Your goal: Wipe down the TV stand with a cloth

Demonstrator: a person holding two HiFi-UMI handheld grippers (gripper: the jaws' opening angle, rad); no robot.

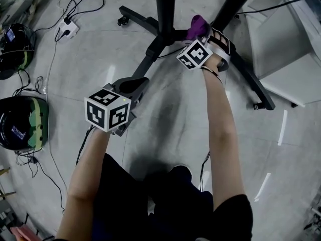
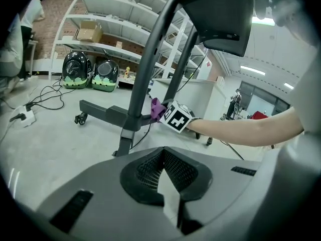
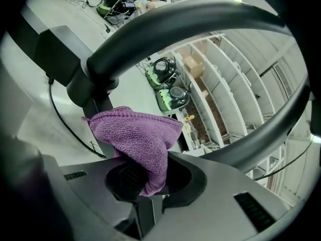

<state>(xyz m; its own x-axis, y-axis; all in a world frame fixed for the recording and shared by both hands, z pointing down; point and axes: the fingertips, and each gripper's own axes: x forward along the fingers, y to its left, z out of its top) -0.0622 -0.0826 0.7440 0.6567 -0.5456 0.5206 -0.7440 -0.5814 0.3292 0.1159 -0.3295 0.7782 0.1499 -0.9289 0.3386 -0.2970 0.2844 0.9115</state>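
Observation:
The black TV stand [image 1: 164, 11] rises from wheeled legs on the concrete floor. My right gripper [image 1: 201, 32] is shut on a purple cloth [image 1: 197, 26] and holds it against the stand where the posts meet the base. In the right gripper view the cloth [image 3: 136, 134] bulges out of the jaws in front of a curved black tube [image 3: 165, 24]. My left gripper [image 1: 131, 84] hangs nearer to me, apart from the stand, shut with nothing in it. In the left gripper view the stand's post [image 2: 145, 84], the cloth [image 2: 157, 109] and the right gripper's marker cube [image 2: 176, 117] show ahead.
A power strip [image 1: 67, 28] and loose cables lie on the floor at the left. Two black-and-green rounded devices [image 1: 22, 122] sit at the left edge. A white platform [image 1: 286, 49] stands at the right. White shelving [image 2: 115, 19] lines the back wall.

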